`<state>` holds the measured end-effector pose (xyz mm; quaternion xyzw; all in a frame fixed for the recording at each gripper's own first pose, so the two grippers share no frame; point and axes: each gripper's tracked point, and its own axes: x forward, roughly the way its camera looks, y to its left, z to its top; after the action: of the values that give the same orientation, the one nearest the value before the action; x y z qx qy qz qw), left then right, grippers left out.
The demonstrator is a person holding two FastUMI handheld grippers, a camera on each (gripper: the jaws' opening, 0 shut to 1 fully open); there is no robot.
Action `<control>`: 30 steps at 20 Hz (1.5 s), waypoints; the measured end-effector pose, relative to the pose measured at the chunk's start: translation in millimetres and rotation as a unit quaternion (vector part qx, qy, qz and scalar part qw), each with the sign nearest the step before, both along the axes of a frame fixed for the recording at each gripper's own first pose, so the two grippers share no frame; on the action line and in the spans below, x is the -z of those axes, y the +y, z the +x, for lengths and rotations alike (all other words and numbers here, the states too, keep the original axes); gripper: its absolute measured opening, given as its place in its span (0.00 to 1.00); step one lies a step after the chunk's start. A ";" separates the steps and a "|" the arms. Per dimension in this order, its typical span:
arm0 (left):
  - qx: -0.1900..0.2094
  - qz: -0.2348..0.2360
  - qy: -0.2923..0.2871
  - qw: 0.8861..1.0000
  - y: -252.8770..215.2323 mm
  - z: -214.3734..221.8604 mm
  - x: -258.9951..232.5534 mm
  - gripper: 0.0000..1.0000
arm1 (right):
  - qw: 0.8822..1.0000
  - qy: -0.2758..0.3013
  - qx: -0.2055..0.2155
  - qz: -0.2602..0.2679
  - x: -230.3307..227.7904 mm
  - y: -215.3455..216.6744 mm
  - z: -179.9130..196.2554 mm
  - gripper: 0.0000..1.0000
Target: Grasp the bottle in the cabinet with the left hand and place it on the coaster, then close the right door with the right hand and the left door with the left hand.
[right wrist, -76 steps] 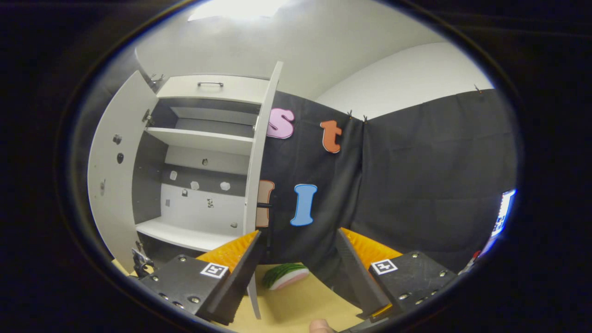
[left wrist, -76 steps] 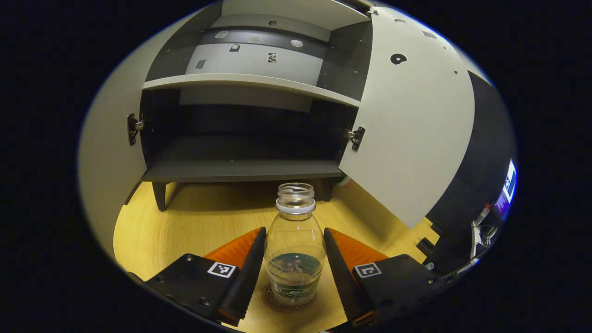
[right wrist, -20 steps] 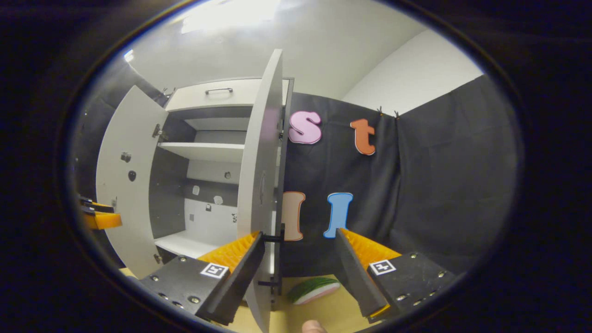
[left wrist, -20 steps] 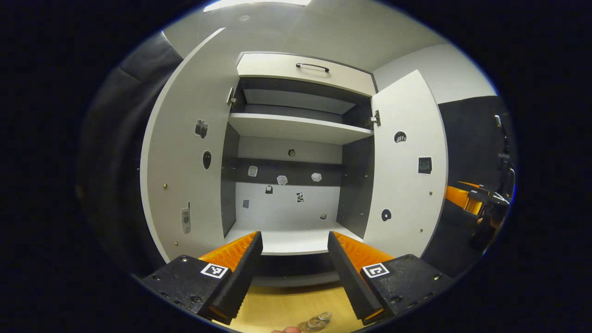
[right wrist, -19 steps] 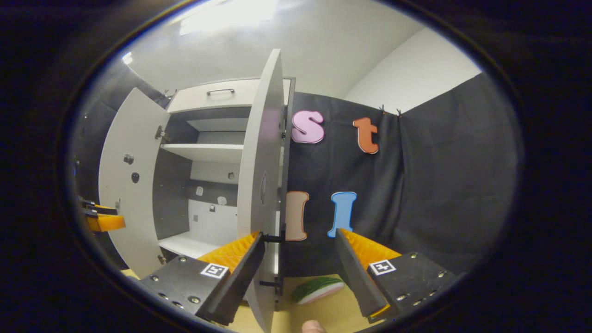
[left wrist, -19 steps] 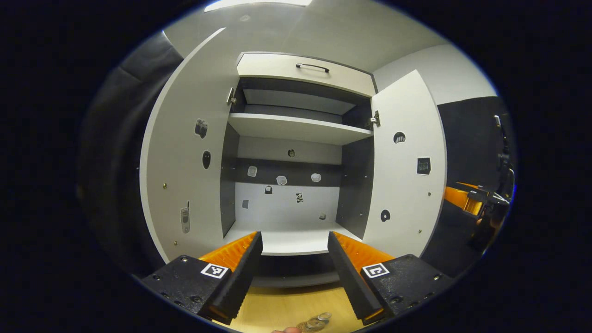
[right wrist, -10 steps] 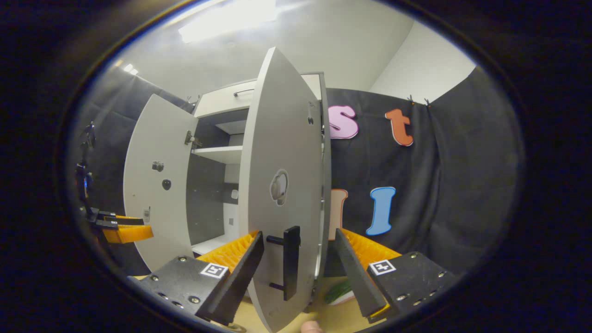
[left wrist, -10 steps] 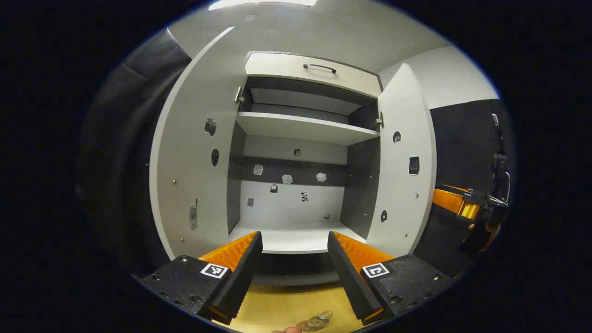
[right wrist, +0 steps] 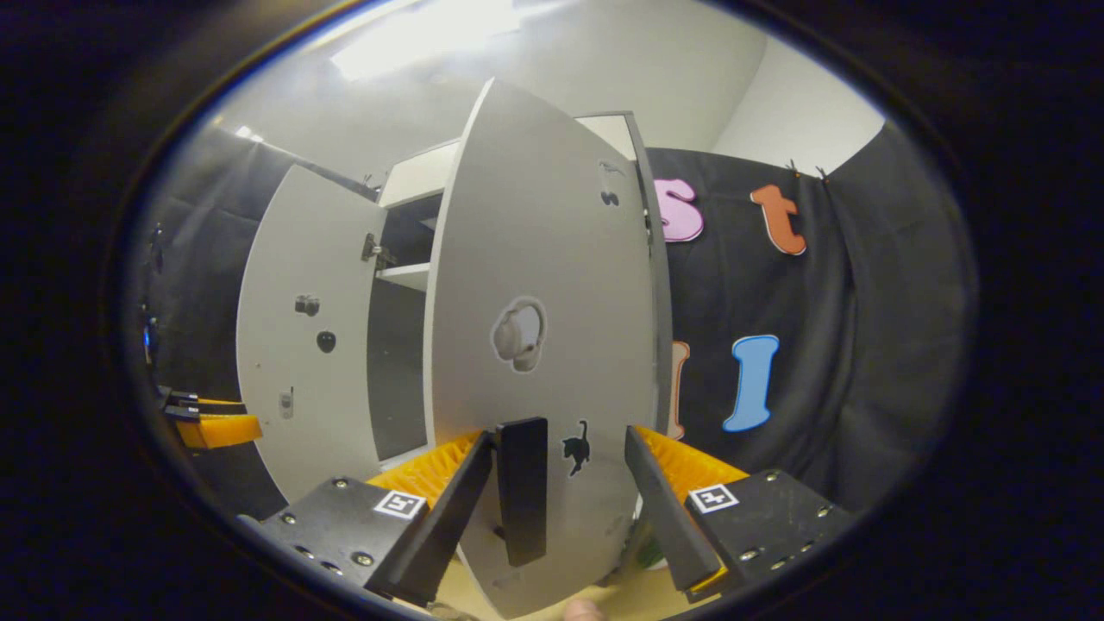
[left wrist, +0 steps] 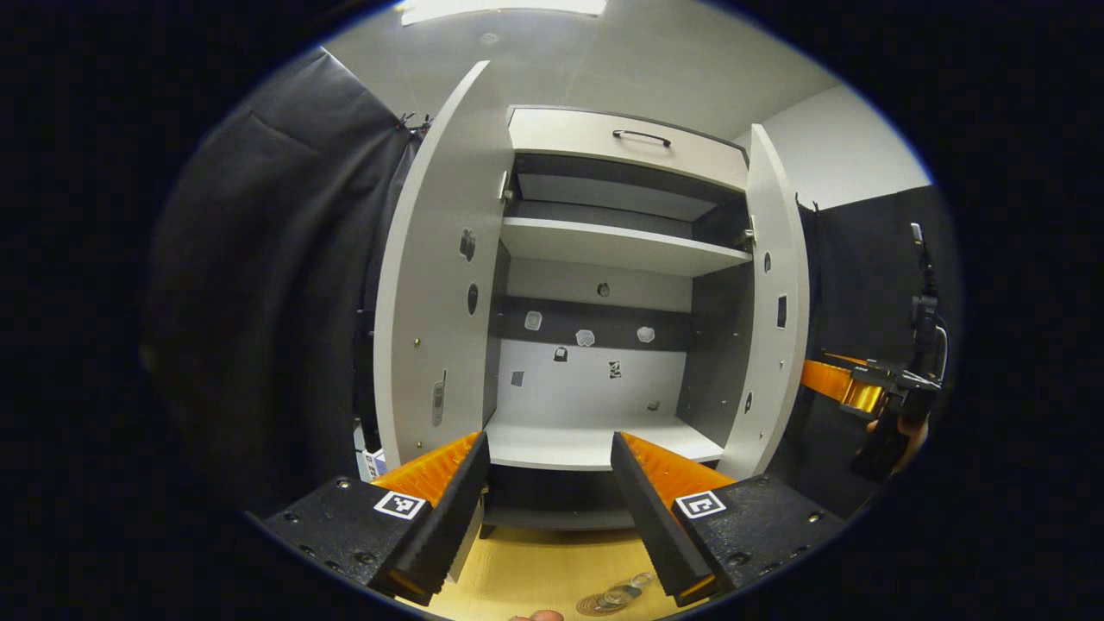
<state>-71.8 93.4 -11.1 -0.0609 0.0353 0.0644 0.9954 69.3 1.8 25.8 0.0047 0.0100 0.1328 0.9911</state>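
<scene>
The clear bottle shows just its open mouth at the bottom edge of the left gripper view, standing on the round coaster on the wooden table. My left gripper is open and holds nothing, facing the cabinet's bare middle shelf. The left door stands wide open. The right door is swung partway in. Its black handle stands between the fingers of my open right gripper, close to the left finger. The right gripper also appears behind the right door.
A grey drawer with a black handle tops the cabinet. A green and pink object lies on the table behind the right door's lower edge. The left gripper shows at the far left. A hand holds the right gripper.
The right door has swung inward, its outer face and handle now in front of the right gripper. The left gripper has drifted left; earlier it let go of the bottle and rose.
</scene>
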 end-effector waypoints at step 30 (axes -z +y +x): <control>-0.113 0.029 -0.013 0.993 81.6 -60.6 -14.4 0.90 | 0.998 0.061 0.001 0.015 27.8 104.5 104.3 0.99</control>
<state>-132.4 175.1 3.3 -0.0365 0.0136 0.1765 0.9835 173.7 106.3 -2.0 0.0278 0.0681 0.1313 0.9886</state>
